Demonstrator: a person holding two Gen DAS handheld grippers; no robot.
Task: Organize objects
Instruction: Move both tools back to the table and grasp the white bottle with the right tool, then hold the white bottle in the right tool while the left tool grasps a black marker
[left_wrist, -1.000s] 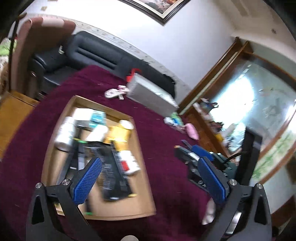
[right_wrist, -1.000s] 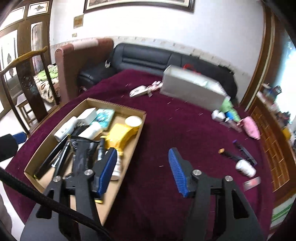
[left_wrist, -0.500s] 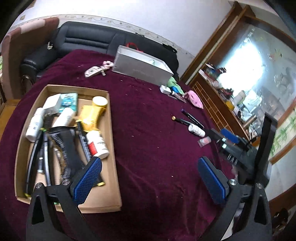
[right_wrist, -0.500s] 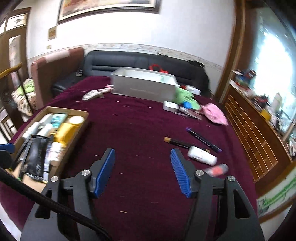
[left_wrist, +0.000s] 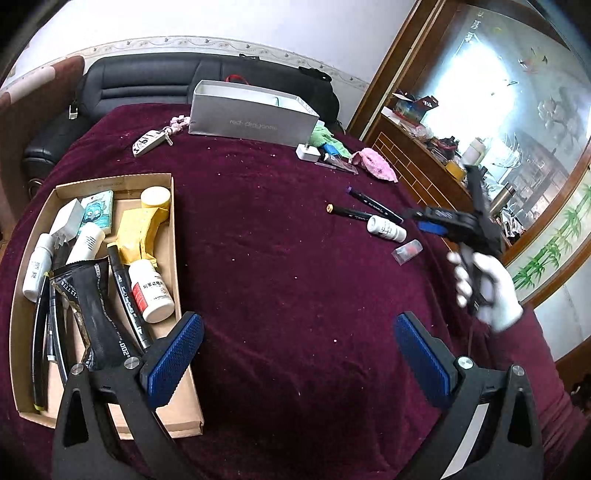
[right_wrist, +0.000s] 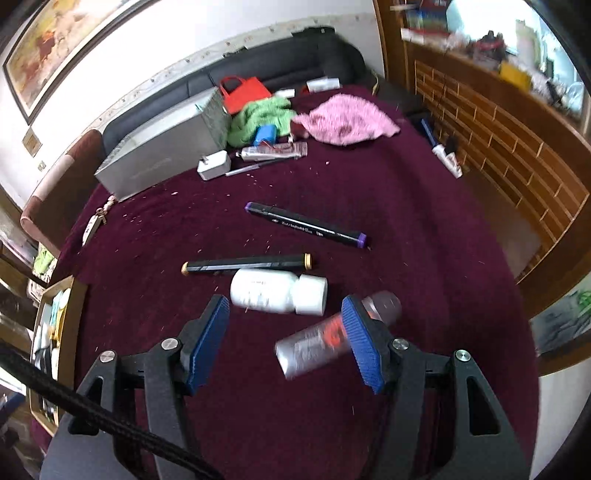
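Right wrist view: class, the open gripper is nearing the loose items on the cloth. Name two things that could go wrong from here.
1. The clear tube lies partly under the right gripper, whose right finger could knock it so it rolls away.
2. The white bottle lies close beside the gold-capped marker, so closing might catch both or push one aside.

A desk (left_wrist: 280, 266) draped in dark maroon cloth carried scattered household items. An open cardboard tray (left_wrist: 173, 236) sat at its left side, a long grey box (left_wrist: 251, 123) along the far edge, with a key fob (left_wrist: 147, 142) beside it. Near the box lay a white charger (right_wrist: 213, 165), a crumpled tube (right_wrist: 275, 150), a green cloth (right_wrist: 258, 118) and a pink cloth (right_wrist: 343, 120). Closer in lay a purple-capped marker (right_wrist: 306, 225), a gold-capped marker (right_wrist: 247, 264), a white bottle (right_wrist: 277, 291) just beside it, and a clear vial (right_wrist: 317, 341).
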